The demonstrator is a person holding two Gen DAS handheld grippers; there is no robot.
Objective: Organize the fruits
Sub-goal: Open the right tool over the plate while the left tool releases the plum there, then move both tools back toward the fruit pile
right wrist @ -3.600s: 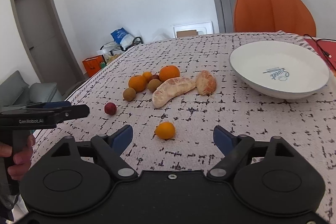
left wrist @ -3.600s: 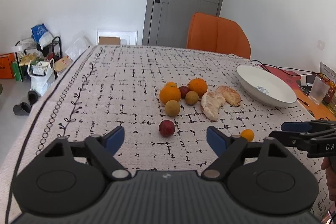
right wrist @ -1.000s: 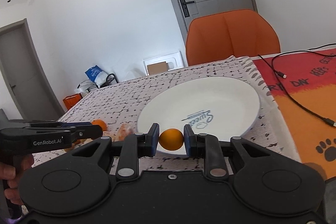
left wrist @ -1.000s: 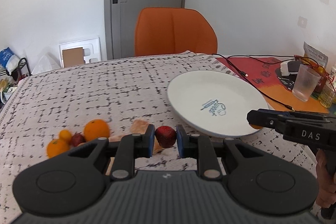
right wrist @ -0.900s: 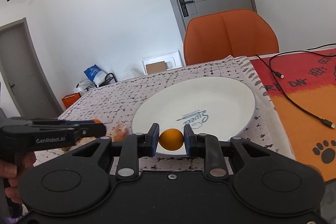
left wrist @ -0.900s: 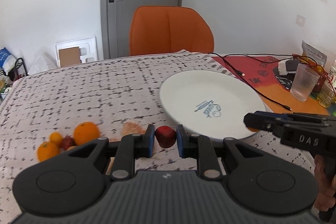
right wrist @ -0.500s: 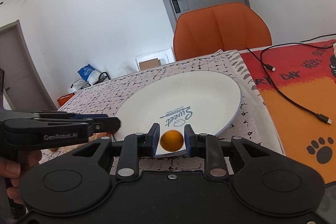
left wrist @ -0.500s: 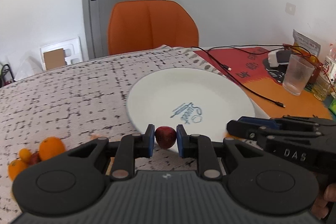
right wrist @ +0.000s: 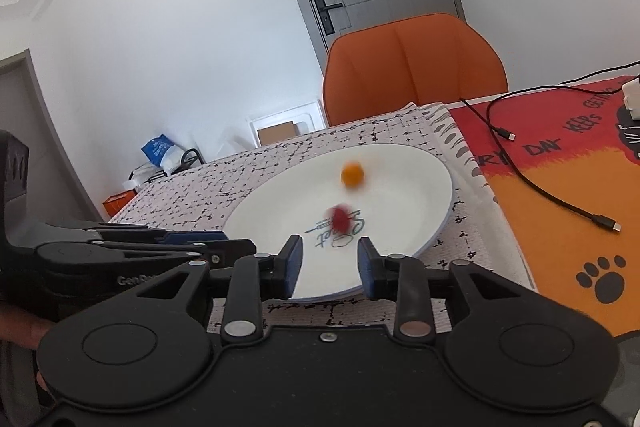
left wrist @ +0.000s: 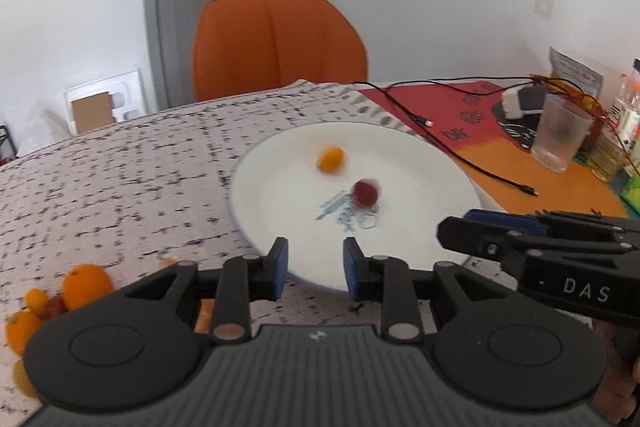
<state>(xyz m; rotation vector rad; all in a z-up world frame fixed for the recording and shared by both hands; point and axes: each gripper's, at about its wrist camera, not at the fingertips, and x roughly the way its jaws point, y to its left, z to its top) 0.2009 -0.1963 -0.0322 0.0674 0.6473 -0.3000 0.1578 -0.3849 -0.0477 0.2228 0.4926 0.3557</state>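
Observation:
A white plate (left wrist: 420, 163) (right wrist: 408, 163) lies on the patterned tablecloth. A small red fruit (left wrist: 366, 191) (right wrist: 341, 219) and a small orange fruit (left wrist: 330, 159) (right wrist: 352, 174) are inside it, both blurred. My left gripper (left wrist: 314, 269) is open and empty at the plate's near rim. My right gripper (right wrist: 330, 267) is open and empty at the plate's near rim too; it shows in the left wrist view (left wrist: 520, 239). Other oranges (left wrist: 86, 285) lie at the lower left.
An orange chair (left wrist: 276, 43) stands behind the table. A black cable (left wrist: 460, 155), a plastic cup (left wrist: 560, 133) and bottles sit on the red-orange mat (right wrist: 560, 195) to the right. A peeled citrus piece (left wrist: 204, 319) lies behind my left fingers.
Both grippers have opened and let go of their fruit. The red fruit and the small orange now roll inside the plate. Both grippers came closer to the plate.

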